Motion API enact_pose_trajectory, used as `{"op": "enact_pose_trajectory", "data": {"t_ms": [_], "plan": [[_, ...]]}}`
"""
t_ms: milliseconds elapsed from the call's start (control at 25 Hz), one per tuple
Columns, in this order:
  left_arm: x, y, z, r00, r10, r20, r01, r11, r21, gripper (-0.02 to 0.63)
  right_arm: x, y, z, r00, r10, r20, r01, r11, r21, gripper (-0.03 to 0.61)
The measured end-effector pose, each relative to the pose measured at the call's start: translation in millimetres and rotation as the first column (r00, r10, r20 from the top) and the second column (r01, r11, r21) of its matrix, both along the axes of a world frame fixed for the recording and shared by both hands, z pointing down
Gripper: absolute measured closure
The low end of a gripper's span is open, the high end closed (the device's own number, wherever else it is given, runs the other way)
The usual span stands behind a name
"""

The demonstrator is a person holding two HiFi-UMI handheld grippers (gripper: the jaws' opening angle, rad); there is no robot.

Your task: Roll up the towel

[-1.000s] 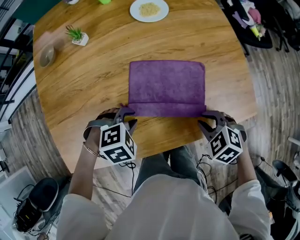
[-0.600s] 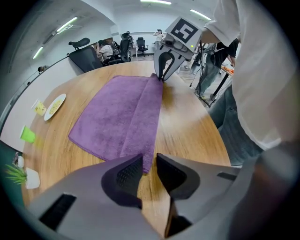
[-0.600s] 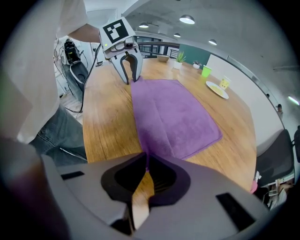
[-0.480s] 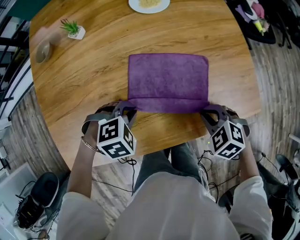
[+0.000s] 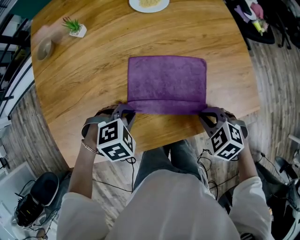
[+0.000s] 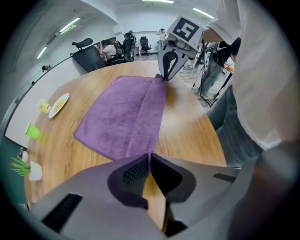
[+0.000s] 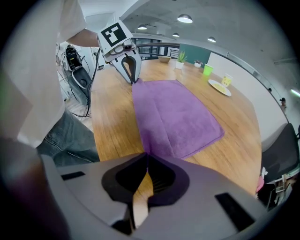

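A purple towel [image 5: 166, 79] lies flat on the round wooden table [image 5: 93, 75]. Its near edge is folded over into a narrow band [image 5: 166, 107]. My left gripper [image 5: 125, 108] pinches the band's left corner; its jaws have just been closing, and the cloth sits between the pads [image 6: 149, 157]. My right gripper [image 5: 206, 111] is shut on the right corner, where purple cloth shows at the jaw tips [image 7: 146, 154]. Both grippers point steeply down at the table's near edge. Each also appears in the other's view, the right gripper [image 6: 165, 77] and the left gripper [image 7: 132, 80], at the far end of the band.
At the table's far edge are a white plate [image 5: 149, 3] with food, a small potted plant [image 5: 74, 27] and a bowl [image 5: 43, 50]. A green cup [image 7: 207, 70] stands near the plate. The person's legs are just below the table's near edge.
Both grippers stay at the towel's near corners and the towel lies as before. The head view has shifted slightly.
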State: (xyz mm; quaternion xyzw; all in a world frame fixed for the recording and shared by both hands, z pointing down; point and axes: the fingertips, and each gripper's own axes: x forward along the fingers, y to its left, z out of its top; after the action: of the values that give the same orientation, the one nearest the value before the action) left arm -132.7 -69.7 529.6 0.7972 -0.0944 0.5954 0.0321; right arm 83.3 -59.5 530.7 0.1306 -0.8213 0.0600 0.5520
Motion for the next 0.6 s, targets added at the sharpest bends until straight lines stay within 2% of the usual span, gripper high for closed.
{"op": "enact_pose_trajectory", "data": {"t_ms": [240, 600], "plan": [[-3, 22, -9, 0.998, -0.055, -0.031, 0.053, 0.996, -0.07, 0.591, 0, 15, -15, 0.999, 0.034, 0.04, -0.033, 0.999, -0.043, 0.568], [-5, -14, -23, 0.994, -0.099, -0.044, 0.094, 0.99, -0.102, 0.591, -1, -25, -35, 0.994, 0.086, 0.062, -0.084, 0.996, -0.032, 0.568]]}}
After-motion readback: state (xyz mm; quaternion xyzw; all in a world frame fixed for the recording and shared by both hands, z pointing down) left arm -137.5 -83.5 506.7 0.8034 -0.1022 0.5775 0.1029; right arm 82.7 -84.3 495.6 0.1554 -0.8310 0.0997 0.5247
